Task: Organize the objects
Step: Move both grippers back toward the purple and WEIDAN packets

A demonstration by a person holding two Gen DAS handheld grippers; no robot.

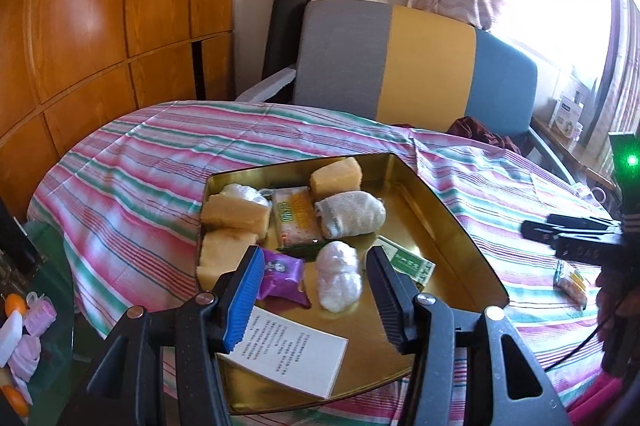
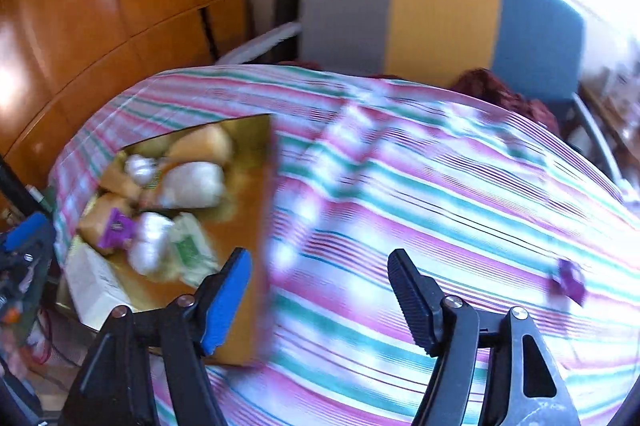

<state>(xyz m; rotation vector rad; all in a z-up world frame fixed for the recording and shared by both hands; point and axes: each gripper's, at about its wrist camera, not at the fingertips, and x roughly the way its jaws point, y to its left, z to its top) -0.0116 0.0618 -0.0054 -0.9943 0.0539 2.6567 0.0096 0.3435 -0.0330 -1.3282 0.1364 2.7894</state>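
Note:
A gold tin tray [image 1: 416,202] lies on the striped cloth and holds yellow sponges [image 1: 234,212], a rolled sock [image 1: 352,218], white wrapped bundles [image 1: 338,276], a purple packet [image 1: 282,272], snack packets and a white card [image 1: 292,350]. My left gripper [image 1: 316,292] hovers open over the tray's near end, its pads touching nothing. In the blurred right wrist view my right gripper [image 2: 320,286] is open and empty above bare cloth, right of the tray [image 2: 244,226]. The left wrist view shows it [image 1: 532,232] at the right edge. A purple packet [image 2: 568,282] lies on the cloth further right.
A small yellowish packet [image 1: 570,280] lies on the cloth below the right gripper. Behind the table stands a grey, yellow and blue chair [image 1: 424,66] with dark red fabric [image 1: 484,134] on it. A wooden wardrobe [image 1: 100,26] fills the left. A glass side table [image 1: 48,346] holds small items.

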